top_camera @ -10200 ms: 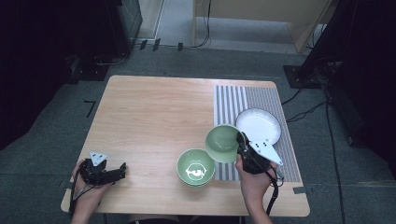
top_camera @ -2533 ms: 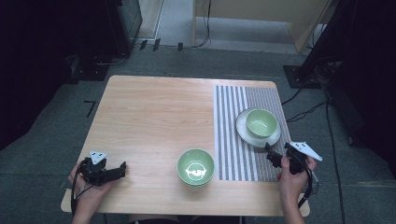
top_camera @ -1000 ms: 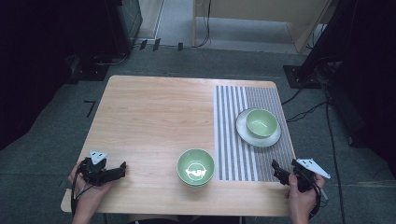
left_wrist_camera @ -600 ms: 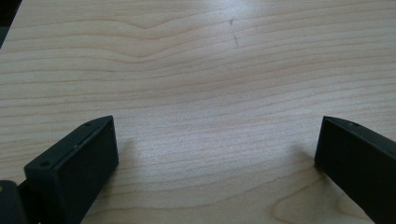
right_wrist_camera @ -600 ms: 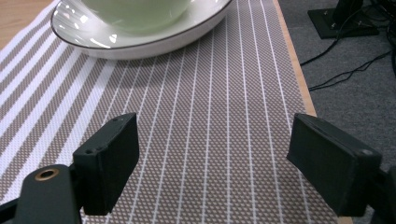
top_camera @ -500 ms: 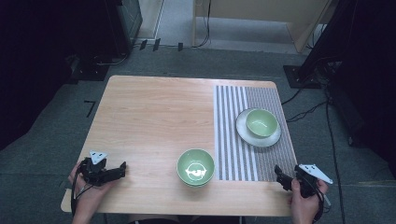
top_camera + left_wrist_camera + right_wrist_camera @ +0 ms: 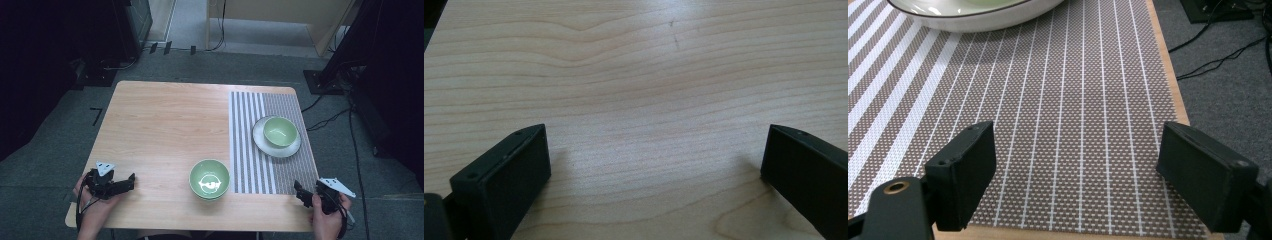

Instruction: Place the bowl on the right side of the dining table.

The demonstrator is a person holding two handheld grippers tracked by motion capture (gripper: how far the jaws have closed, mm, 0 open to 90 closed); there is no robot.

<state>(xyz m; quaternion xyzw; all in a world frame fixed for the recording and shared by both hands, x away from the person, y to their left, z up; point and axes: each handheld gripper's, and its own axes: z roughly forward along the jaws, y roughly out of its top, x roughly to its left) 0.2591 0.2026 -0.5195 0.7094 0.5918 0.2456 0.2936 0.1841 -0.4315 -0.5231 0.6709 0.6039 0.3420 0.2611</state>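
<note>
— While I hold both grippers low at the bottom of the frame, can you read any writing on the things?

— No lettering I can make out. The green ceramic bowl with a white pattern inside (image 7: 209, 179) sits at lower centre on the pale wooden table (image 7: 165, 125); the pattern is too blurred to read.

— And the other one?

— The plain small green bowl (image 7: 280, 131) stands in the white round plate (image 7: 261, 140), right of centre, on the brown and white striped woven placemat (image 7: 250, 120).

— How are my hands?

— Your left hand (image 7: 92, 202) rests at the lower left table edge, its left gripper (image 7: 131, 180) pointing right towards the patterned bowl, well apart from it. Your right hand (image 7: 327, 220) is at the lower right corner, its right gripper (image 7: 298, 191) pointing left and up over the mat's near corner.

— Jaws?

— In the left gripper view the jaws stand wide apart over bare wood, released, holding nothing. In the right gripper view they are also spread wide, empty, above the mat, with the plate's rim (image 7: 973, 17) at the top.
</note>
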